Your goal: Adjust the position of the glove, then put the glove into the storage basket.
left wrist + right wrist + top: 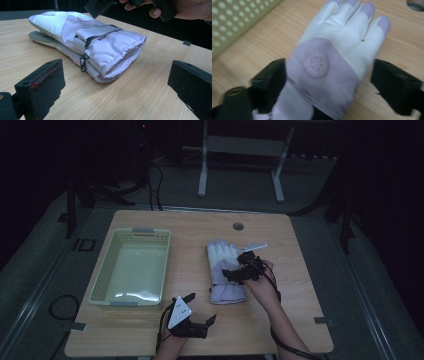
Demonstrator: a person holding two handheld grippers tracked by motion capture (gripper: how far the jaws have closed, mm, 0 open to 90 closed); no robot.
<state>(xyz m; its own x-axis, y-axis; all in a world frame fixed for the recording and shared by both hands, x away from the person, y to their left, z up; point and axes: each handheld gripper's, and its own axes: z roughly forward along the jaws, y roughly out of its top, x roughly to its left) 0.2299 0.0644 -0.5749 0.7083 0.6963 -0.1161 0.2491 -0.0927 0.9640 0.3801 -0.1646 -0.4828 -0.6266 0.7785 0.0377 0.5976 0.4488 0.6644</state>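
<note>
The padded winter glove lies lengthwise on the surface, fingertips pointing away, cuff toward the person. Its round embossed crest is too blurred to read. Both the right gripper, straddling the glove without pressing it, and the left gripper have released jaws.

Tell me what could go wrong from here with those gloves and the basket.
The right gripper hangs open over the stacked gloves, its jaws astride the top one without pressing. Closing here might pinch only the top glove, so the pair could come apart when lifted. The clip and strap by the cuffs might snag a jaw. The basket stands well to the left, so a loose grip could drop a glove on the way.
</note>
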